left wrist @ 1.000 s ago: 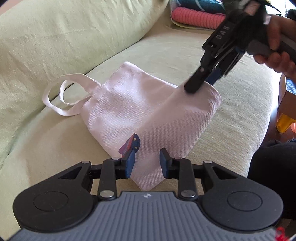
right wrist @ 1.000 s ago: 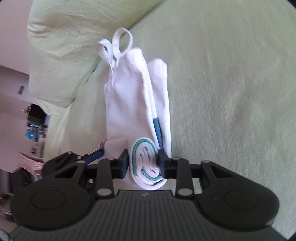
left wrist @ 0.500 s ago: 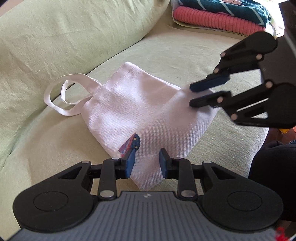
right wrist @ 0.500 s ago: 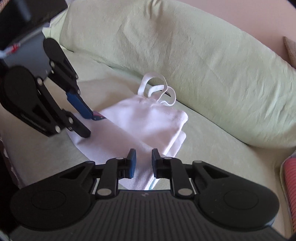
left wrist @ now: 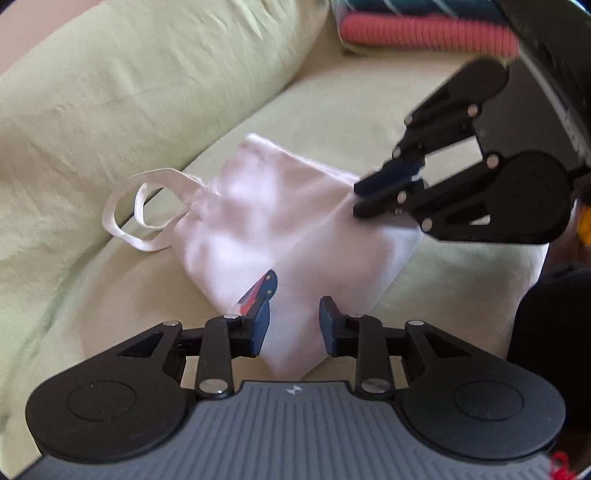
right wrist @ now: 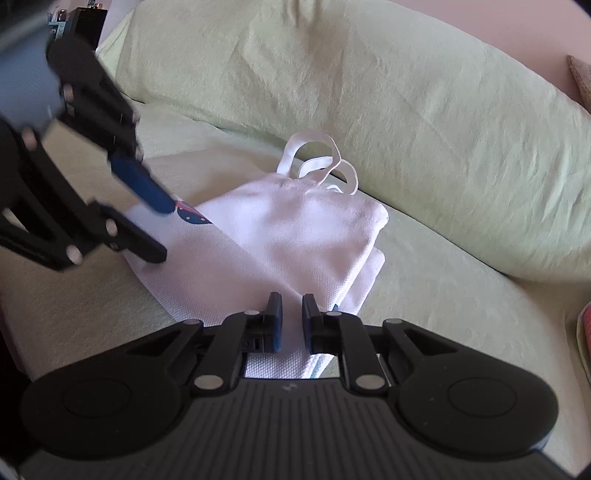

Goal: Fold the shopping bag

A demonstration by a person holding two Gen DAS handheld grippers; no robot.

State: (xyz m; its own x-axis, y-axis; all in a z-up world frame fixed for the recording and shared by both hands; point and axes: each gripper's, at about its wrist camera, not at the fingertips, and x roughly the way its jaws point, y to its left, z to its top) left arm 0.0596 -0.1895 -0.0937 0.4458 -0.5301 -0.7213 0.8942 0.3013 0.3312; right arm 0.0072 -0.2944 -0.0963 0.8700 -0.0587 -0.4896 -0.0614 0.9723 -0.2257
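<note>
The white canvas shopping bag (left wrist: 280, 221) lies folded into a thick layered wedge on the green sofa seat (left wrist: 443, 288). Its long axis runs from the handles (left wrist: 147, 214) far-left to a near point. The left gripper (left wrist: 293, 323) hovers unclenched over that point; the right gripper (right wrist: 291, 314), nearly closed, grasps nothing.

Home living room (green sofa (right wrist: 369, 92), folded towels (left wrist: 424, 33)).

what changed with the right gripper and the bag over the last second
The right gripper let go of the rolled end of the white tote bag, swung round level and narrowed its jaws over the bag's right corner, nothing visibly pinched. The bag lies folded as before, handles toward the cushion; the left gripper stayed part open over the near corner.
</note>
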